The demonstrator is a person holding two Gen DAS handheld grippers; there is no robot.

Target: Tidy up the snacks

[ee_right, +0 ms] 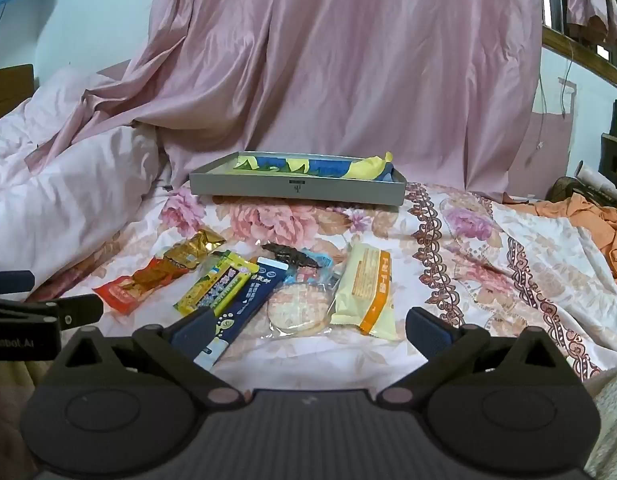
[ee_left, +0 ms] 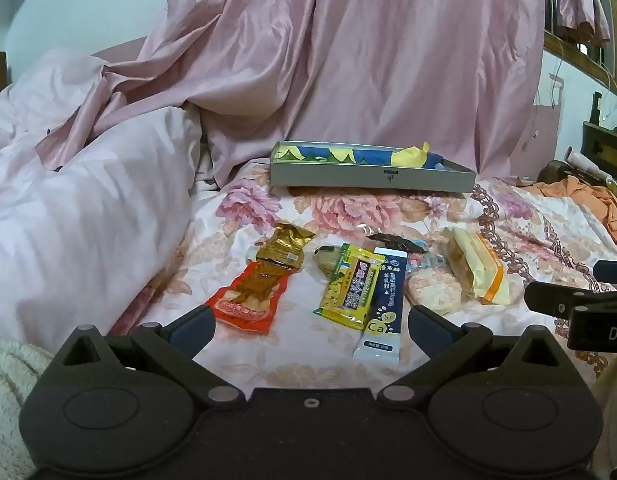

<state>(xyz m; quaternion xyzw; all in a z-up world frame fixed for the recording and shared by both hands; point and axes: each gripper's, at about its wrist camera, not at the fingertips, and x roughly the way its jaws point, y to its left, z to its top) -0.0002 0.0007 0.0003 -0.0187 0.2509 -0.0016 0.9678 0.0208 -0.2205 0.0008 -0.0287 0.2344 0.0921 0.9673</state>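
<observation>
Several snack packets lie on the flowered bedspread: a red and gold packet (ee_left: 252, 288) (ee_right: 148, 280), a yellow-green packet (ee_left: 348, 284) (ee_right: 216, 284), a dark blue sachet (ee_left: 382, 304) (ee_right: 244, 300), a clear pack of round crackers (ee_left: 432, 292) (ee_right: 296, 308), a cream and orange packet (ee_left: 480, 268) (ee_right: 364, 292). A grey tray (ee_left: 372, 180) (ee_right: 296, 190) with blue-yellow wrapping inside stands behind them. My left gripper (ee_left: 310, 328) is open and empty just before the packets. My right gripper (ee_right: 308, 330) is open and empty, low over the cracker pack.
A white duvet (ee_left: 80, 208) is heaped at the left. A pink curtain (ee_right: 348, 80) hangs behind the tray. Orange cloth (ee_right: 596, 224) lies at the right edge. The other gripper shows at each view's side (ee_left: 580, 304) (ee_right: 44, 312).
</observation>
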